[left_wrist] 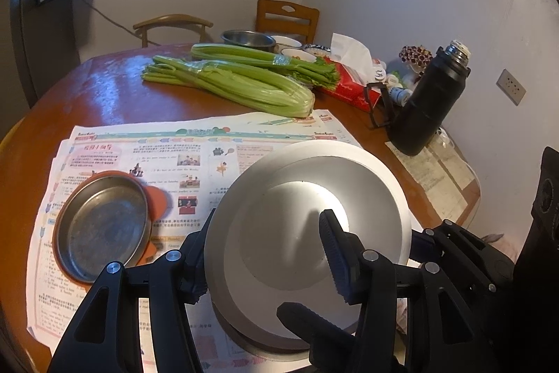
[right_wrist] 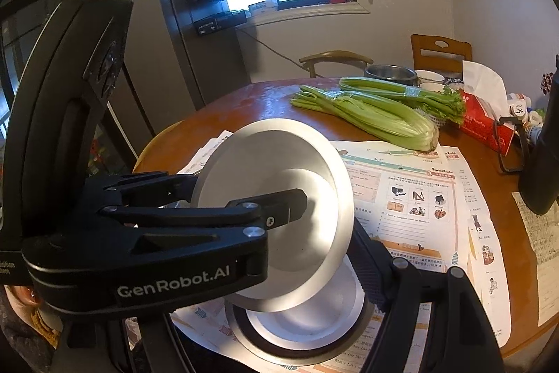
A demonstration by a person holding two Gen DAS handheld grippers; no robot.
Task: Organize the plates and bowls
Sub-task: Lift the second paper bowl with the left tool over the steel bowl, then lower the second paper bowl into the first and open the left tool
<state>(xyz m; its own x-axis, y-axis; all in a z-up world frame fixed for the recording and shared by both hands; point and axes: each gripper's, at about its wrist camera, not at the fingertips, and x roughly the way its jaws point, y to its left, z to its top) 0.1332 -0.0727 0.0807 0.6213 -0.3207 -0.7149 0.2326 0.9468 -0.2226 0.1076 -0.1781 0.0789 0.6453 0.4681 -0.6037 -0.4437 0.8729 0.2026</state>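
My left gripper (left_wrist: 265, 247) is shut on the rim of a white bowl (left_wrist: 307, 215), one finger inside it and one outside, holding it tilted. In the right wrist view the same bowl (right_wrist: 276, 198) hangs just above a second bowl (right_wrist: 300, 324) that sits on the newspaper; the left gripper (right_wrist: 244, 194) reaches in from the left. A shallow metal plate (left_wrist: 101, 222) lies in an orange dish on the newspaper to the left. My right gripper shows only one finger (right_wrist: 370, 254) beside the lower bowl; its other finger is hidden.
Newspaper sheets (left_wrist: 195, 149) cover the near part of the round wooden table (left_wrist: 87, 93). Celery bunches (left_wrist: 237, 79), a metal bowl (left_wrist: 248, 39), small bowls, a red tissue box (left_wrist: 353, 86) and a black thermos (left_wrist: 429, 100) stand behind. Two chairs stand at the far side.
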